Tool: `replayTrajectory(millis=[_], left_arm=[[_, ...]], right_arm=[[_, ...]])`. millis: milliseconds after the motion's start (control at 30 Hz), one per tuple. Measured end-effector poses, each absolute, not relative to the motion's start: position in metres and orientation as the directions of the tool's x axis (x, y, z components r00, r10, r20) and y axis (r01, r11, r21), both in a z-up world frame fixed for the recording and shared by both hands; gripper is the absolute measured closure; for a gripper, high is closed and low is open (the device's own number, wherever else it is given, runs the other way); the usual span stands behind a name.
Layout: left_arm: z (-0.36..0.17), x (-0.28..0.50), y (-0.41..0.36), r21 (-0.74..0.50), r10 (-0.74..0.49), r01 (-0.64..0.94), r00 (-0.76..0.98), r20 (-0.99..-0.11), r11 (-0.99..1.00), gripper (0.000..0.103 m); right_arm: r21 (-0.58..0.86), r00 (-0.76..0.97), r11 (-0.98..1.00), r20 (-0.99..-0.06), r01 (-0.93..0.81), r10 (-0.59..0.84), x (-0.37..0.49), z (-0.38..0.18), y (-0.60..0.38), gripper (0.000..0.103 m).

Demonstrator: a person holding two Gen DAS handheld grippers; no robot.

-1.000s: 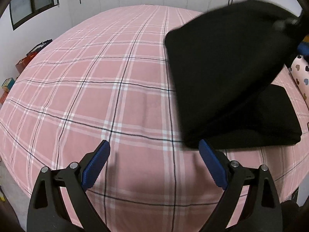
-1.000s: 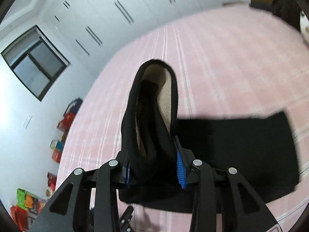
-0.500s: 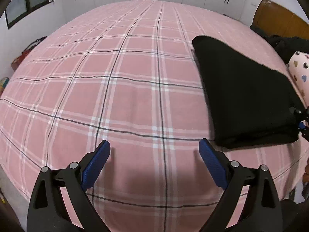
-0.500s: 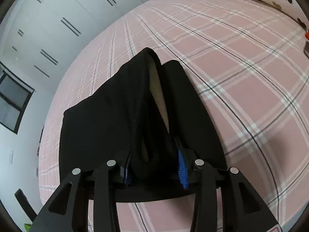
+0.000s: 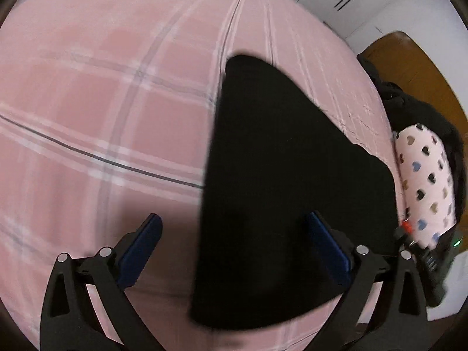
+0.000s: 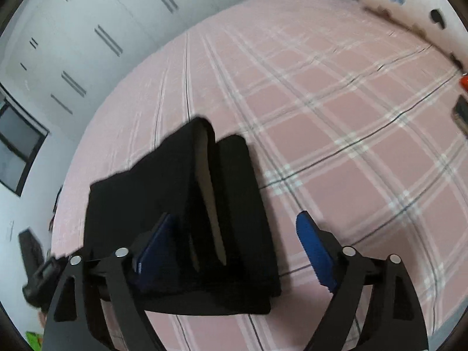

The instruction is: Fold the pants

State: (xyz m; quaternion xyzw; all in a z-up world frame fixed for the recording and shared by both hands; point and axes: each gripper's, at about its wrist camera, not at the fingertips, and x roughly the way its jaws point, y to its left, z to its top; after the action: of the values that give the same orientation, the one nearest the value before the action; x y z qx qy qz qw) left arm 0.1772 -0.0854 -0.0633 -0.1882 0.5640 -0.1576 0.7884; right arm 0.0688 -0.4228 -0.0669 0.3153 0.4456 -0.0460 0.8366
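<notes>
The bed (image 5: 102, 111), spread with a pink plaid sheet, is used as the folding surface; its broad flat top gives the cloth room to lie without sagging. The pants (image 5: 280, 193), black and thick, are laid near the bed's near edge as a compact stack of folded layers, with a pale lining seen between two layers in the right wrist view (image 6: 210, 193). The stack appears nearly finished, and only squaring or pressing is judged to be left.

A heart-print pillow (image 5: 424, 181) is kept at the head of the bed, beside the pants but apart from them, with dark clothing heaped behind it against the wooden headboard (image 5: 415, 67).

The left tongs (image 5: 234, 239) are held spread wide above the stack's near left edge, clamped on nothing; the placement suits a coming press or a grip on that edge. The right tongs (image 6: 231, 237) are likewise held apart, straddling the stack's end, with the left blue pad (image 6: 155, 239) close against the cloth; whether it touches cannot be told. Nothing is gripped by them.
</notes>
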Motion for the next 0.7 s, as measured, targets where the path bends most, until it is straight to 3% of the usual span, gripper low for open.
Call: replayTrajectory(millis=[67,100,133,167,200,367,500,567,600,667,700], left_arm=[[-0.065,0.178,-0.087,-0.473,-0.452,0.02,0.331,-0.828,0.881,0.01],[-0.062,0.176,-0.088,-0.478,-0.46,0.035,0.344,-0.819,0.878,0.039],[-0.061,0.177,-0.091,-0.506,-0.5,0.072,0.324,-0.803,0.86,0.053],[-0.058,0.177,-0.088,-0.505,-0.495,0.06,0.325,-0.806,0.861,0.06],[-0.056,0.177,-0.087,-0.513,-0.503,0.059,0.325,-0.801,0.856,0.069],[0.0,0.163,-0.057,-0.504,-0.502,0.107,0.39,-0.771,0.857,0.089],[0.032,0.13,-0.015,-0.345,-0.351,0.102,0.47,-0.81,0.933,0.095],[0.023,0.118,0.0,-0.284,-0.281,0.064,0.466,-0.839,0.957,0.095],[0.016,0.113,0.006,-0.28,-0.274,0.055,0.458,-0.846,0.958,0.092],[-0.001,0.099,0.014,-0.283,-0.269,0.032,0.432,-0.861,0.959,0.089],[-0.006,0.095,0.012,-0.303,-0.289,0.036,0.424,-0.858,0.952,0.078]], right_arm=[[0.529,0.587,0.773,-0.767,0.351,0.259,0.074,-0.083,-0.42,0.021],[0.583,0.596,0.746,-0.737,0.323,0.318,0.076,-0.089,-0.417,0.032],[0.595,0.604,0.739,-0.727,0.316,0.327,0.075,-0.088,-0.413,0.047],[0.595,0.613,0.743,-0.721,0.307,0.324,0.075,-0.083,-0.409,0.061],[0.594,0.622,0.75,-0.713,0.292,0.323,0.075,-0.072,-0.403,0.063],[0.621,0.668,0.77,-0.638,0.15,0.384,0.066,-0.015,-0.37,0.066],[0.565,0.608,0.813,-0.697,0.14,0.38,0.046,-0.027,-0.341,0.062],[0.481,0.551,0.847,-0.78,0.225,0.297,0.039,-0.052,-0.337,0.044],[0.436,0.534,0.852,-0.812,0.289,0.235,0.031,-0.064,-0.341,0.042],[0.527,0.591,0.78,-0.764,0.338,0.26,0.014,-0.061,-0.354,0.041],[0.532,0.611,0.771,-0.754,0.351,0.242,0.009,-0.053,-0.358,0.04]])
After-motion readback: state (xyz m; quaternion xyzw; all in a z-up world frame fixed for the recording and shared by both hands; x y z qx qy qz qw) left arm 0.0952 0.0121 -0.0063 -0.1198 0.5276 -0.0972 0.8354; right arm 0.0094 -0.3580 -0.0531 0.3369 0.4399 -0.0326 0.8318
